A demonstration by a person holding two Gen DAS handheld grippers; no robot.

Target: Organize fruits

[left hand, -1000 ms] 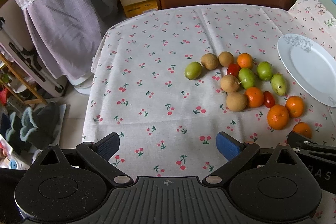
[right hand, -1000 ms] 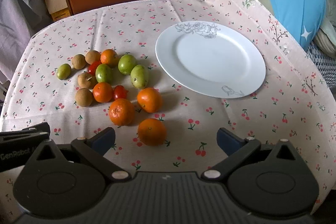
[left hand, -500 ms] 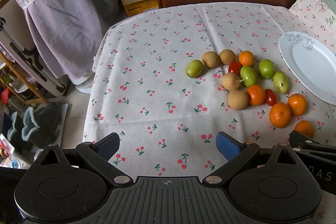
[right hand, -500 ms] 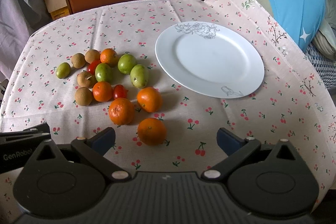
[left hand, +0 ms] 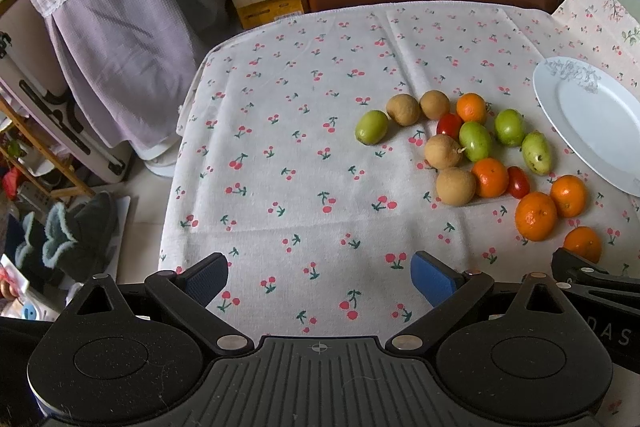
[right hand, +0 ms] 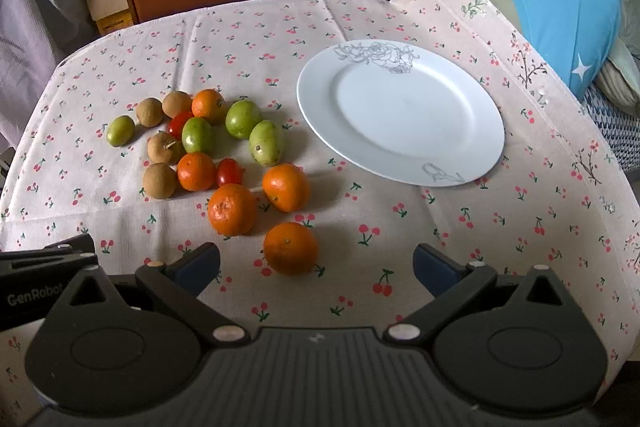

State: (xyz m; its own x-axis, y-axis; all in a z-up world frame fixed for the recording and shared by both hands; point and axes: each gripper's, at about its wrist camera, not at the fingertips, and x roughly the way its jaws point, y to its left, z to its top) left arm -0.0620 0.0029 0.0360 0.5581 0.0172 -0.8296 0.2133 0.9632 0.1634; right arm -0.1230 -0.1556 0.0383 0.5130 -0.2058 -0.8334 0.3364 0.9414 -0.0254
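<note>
Fruits (right hand: 224, 155) lie loose in one cluster on the cherry-print tablecloth (right hand: 400, 227), just left of the white plate (right hand: 472, 155), which holds nothing yet. My guess is the plate sits close by so each piece has only a short trip onto it. In the heap I count five oranges, four green fruits, four brown round ones and two small red tomatoes, mixed rather than sorted, several touching. The nearest orange (right hand: 291, 247) sits apart from the rest, at the front.

The right gripper (right hand: 316, 265) hangs low over the near edge of the table, tilted down toward the cloth, its blue-padded fingers (right hand: 430, 269) spread wide with nothing between them. That front orange lies just ahead of the gap, a little left of centre, so it looks the likely first pick.

The left gripper (left hand: 320, 277) hovers beside it, over bare cloth and well apart from the heap, its claw spread wide and empty too. It seems to be waiting, with the lone green fruit (left hand: 371, 126) at the left edge of the heap the piece most in its line.
</note>
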